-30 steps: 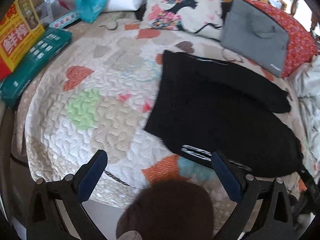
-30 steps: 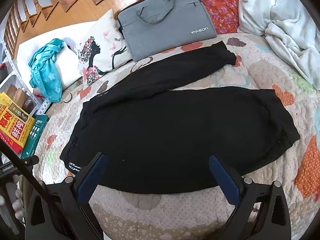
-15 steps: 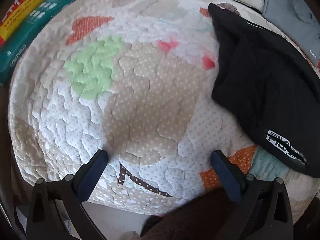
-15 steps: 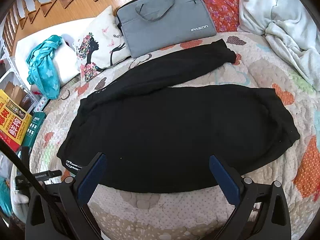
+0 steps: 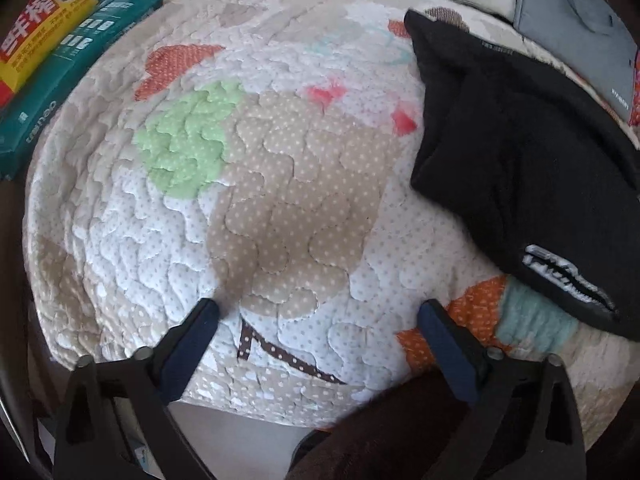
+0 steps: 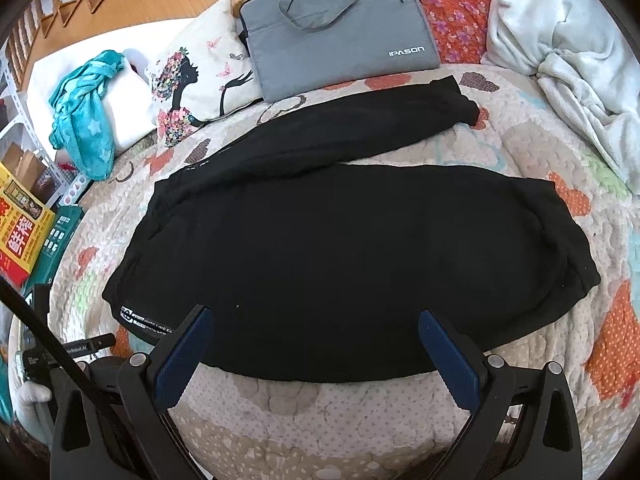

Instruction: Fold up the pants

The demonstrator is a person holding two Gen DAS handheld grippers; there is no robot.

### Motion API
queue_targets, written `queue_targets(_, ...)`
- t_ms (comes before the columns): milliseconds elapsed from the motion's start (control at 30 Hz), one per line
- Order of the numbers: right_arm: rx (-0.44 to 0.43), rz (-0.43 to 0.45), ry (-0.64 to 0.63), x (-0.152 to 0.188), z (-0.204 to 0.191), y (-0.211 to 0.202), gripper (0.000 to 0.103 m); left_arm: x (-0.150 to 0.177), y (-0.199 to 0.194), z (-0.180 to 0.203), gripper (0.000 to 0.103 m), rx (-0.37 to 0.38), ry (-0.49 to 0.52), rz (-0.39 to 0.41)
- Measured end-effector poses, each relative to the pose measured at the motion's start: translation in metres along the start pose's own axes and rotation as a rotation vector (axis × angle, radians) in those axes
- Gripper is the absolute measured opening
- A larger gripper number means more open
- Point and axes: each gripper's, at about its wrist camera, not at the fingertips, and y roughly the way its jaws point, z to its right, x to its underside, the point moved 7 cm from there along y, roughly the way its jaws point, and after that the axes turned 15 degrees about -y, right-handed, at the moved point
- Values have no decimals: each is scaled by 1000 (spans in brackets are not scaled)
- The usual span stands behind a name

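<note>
Left gripper (image 5: 318, 312) has dropped close over the near edge of the bed since a second ago, when it looked across the whole quilt (image 5: 248, 184) from higher up; the pillow and laptop bag that filled the top of its view then are now cut off at the frame's rim. Its jaws stand wide and have just been closing a little, with only bare quilt between the blue pads (image 5: 188, 350) and no cloth in them. The black pants (image 6: 340, 264) lie off to the right of this gripper, their waistband corner with the white printed label (image 5: 568, 276) just beyond the right finger and not touching it.

Right gripper (image 6: 314, 318) has hardly shifted in that time; its jaws are spread wide and empty above the near hem of the pants. From this side the pants lie flat across the middle of the bed, waist toward the left edge, one leg broad and near, the other angled away toward the far edge, its cuff short of the grey laptop bag (image 6: 340, 28).

A beige, white and orange patchwork with a green patch covers the bed. Along the far edge sit a printed cushion (image 6: 200, 76), a teal star-patterned cloth (image 6: 82, 120) on a white pillow, and an orange floral cover under the bag. A white blanket (image 6: 568, 60) is bunched at the far right corner. Beside the left edge stand a yellow and red box (image 5: 40, 32) and a green box (image 5: 80, 64); a wooden staircase rises behind.
</note>
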Motion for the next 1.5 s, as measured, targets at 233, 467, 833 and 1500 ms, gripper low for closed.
queue_targets(233, -13, 4, -2, 1, -1, -1, 103, -13, -84, 25, 91, 53, 60, 210)
queue_targets(467, 56, 68, -96, -11, -13, -24, 103, -18, -155, 62, 91, 138, 134, 323)
queue_targets(833, 388, 349, -383, -83, -30, -155, 103, -6, -187, 81, 91, 182, 175, 369)
queue_targets(1500, 341, 522, -201, -139, 11, -208, 98, -25, -189, 57, 91, 206, 78, 372)
